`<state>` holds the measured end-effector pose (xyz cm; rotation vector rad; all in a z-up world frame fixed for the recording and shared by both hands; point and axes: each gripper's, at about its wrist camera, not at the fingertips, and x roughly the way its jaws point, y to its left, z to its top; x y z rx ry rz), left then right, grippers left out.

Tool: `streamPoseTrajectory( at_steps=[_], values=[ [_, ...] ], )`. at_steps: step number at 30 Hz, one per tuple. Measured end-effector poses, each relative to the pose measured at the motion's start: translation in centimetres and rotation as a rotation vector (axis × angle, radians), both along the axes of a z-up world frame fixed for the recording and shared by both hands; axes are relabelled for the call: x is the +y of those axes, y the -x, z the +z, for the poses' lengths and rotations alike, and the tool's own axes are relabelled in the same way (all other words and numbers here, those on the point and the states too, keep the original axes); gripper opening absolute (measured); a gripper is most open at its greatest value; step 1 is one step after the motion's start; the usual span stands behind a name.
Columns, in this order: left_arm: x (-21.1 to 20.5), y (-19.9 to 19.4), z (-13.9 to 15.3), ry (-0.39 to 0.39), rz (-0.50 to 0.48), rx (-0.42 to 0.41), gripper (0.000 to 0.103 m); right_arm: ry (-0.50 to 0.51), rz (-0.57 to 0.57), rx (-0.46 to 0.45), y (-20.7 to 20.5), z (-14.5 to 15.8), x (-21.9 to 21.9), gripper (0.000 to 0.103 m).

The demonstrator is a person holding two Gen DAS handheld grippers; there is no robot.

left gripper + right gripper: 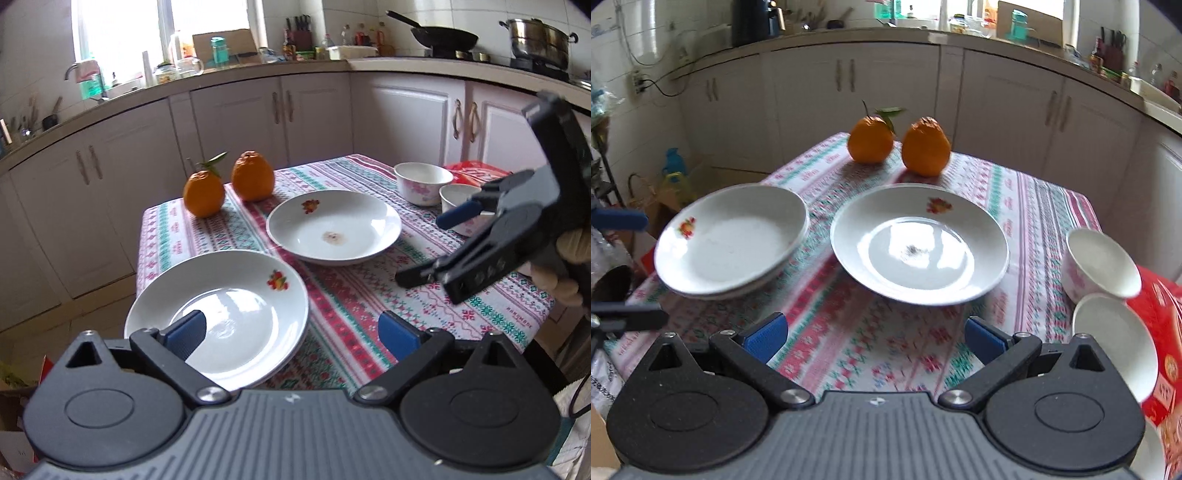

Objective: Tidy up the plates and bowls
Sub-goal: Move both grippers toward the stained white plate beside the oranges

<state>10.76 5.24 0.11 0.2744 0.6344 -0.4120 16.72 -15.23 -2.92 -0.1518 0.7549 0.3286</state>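
A white plate stack (236,314) (735,240) with a fruit print sits at the table's near left corner. A single white plate (334,225) (919,243) lies mid-table. Two white bowls, one with pink flowers (423,182) (1100,264) and one plainer (460,206) (1115,339), stand at the right. My left gripper (291,338) is open, its left finger over the stack's near rim. My right gripper (877,336) is open and empty above the cloth, short of the single plate; it also shows in the left wrist view (428,247).
Two oranges (229,184) (899,144) stand at the table's far edge. A red packet (1160,332) lies by the bowls at the right. The patterned tablecloth (369,295) covers a small table. Kitchen cabinets and a counter run behind.
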Motion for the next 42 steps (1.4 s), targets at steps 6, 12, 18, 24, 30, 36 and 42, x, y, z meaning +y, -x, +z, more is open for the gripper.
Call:
streamPoseTrajectory(
  at_steps=[6, 12, 18, 24, 30, 36, 42],
  values=[
    [-1.8, -1.9, 0.5, -0.029, -0.060, 0.018, 0.100, 0.004, -0.027, 0.040, -0.9, -2.2, -0.6, 0.103],
    [-2.8, -5.1, 0.3, -0.004, -0.088, 0.082, 0.100, 0.015, -0.063, 0.084, -2.4, -4.2, -1.0, 0.103],
    [-2.7, -9.4, 0.1, 0.003, -0.086, 0.113, 0.100, 0.020, -0.071, 0.095, -3.2, -5.2, -1.1, 0.103],
    [-3.8, -13.6, 0.6, -0.017, -0.121, 0.109, 0.100, 0.009, -0.113, 0.075, -4.2, -5.5, -1.1, 0.103],
    [-5.4, -18.3, 0.4, -0.051, -0.171, 0.143, 0.100, 0.008, -0.104, 0.067, -4.8, -5.6, -1.1, 0.103],
    [-7.2, -23.5, -1.6, -0.056, -0.202, 0.249, 0.100, 0.011, -0.099, 0.072, -5.8, -5.6, -0.9, 0.103],
    [-9.2, -26.5, -3.5, -0.074, -0.279, 0.327, 0.100, 0.012, -0.081, 0.073, -6.5, -5.6, -0.7, 0.103]
  ],
)
